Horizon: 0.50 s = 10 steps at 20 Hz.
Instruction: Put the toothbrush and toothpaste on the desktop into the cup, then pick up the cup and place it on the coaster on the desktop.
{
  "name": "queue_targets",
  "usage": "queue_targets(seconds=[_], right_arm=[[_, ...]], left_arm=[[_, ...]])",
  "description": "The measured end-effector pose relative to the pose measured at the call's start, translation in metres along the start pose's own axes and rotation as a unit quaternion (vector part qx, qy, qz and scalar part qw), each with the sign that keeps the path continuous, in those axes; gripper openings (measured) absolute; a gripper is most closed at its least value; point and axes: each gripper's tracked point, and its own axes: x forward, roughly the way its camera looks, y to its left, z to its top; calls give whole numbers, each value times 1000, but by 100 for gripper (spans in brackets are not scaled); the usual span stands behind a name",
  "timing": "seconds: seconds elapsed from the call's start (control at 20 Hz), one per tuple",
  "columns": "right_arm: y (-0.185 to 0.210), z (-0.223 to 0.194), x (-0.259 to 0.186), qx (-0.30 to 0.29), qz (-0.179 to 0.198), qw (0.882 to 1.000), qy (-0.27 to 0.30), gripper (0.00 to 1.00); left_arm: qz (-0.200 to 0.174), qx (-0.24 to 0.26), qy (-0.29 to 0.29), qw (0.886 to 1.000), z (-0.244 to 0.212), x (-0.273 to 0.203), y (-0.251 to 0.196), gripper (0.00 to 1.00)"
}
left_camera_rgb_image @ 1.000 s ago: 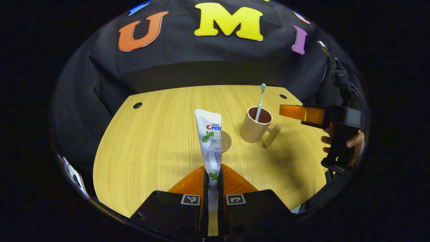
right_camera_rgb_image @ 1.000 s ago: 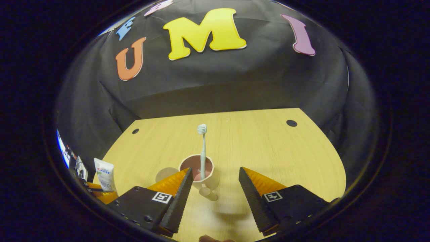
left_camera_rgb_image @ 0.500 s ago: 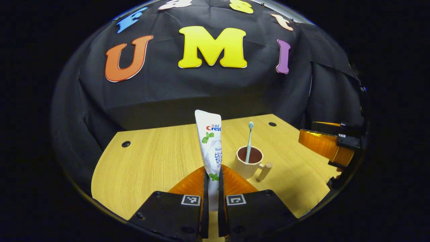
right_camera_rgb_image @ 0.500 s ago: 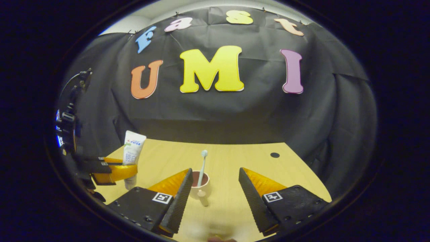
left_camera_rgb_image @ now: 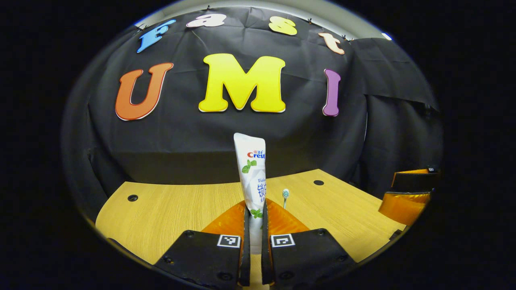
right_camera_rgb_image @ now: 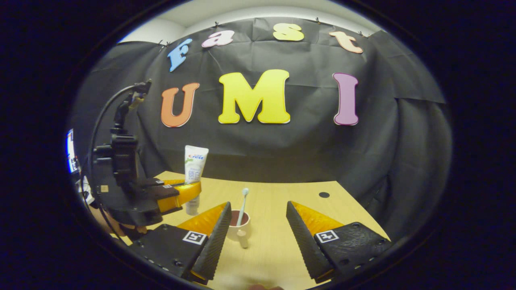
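We see the desk [right_camera_rgb_image: 282, 249], a pale wood-grain top with a dark round hole near each far corner, reaching back to the black cloth wall. In the right gripper view the left gripper [right_camera_rgb_image: 183, 193] shows at the left over the desk's left edge, with a cable looping up from its body and part of a hand [right_camera_rgb_image: 121, 230] below it; its fingers are pressed on the lower part of the paste [right_camera_rgb_image: 194, 169], which stands upright in the air with its cap end down and its flat crimped end up. In the left gripper view the same grip shows close up: the left gripper [left_camera_rgb_image: 254, 225] has both fingers closed narrowly on the paste [left_camera_rgb_image: 250, 161], and the tube rises straight up between them. The right gripper [right_camera_rgb_image: 258, 225] stands wide apart and holds nothing, and in the left gripper view its fingers show at the far right, past the desk's right edge. Between the right gripper's fingers, on the near middle of the desk, sits the cup [right_camera_rgb_image: 238, 230], upright, beige outside and dark inside, its handle turned toward us. The brush [right_camera_rgb_image: 242, 205] stands in the cup, leaning a little, head up; in the left gripper view we see just its head [left_camera_rgb_image: 285, 194] above the right finger, beside the paste. We cannot make out the coaster.
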Motion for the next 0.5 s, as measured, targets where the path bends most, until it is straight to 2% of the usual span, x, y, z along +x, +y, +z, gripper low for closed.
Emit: queue_targets(seconds=[0.15,0.5], right_arm=[[-8,-3,-3,-3,10,1000,5,83],[-27,3,2,16,33,999,8,83]], left_arm=[[3,-31,6,1000,-10,17,-14,13],[14,-58,9,998,-19,48,-33,13]])
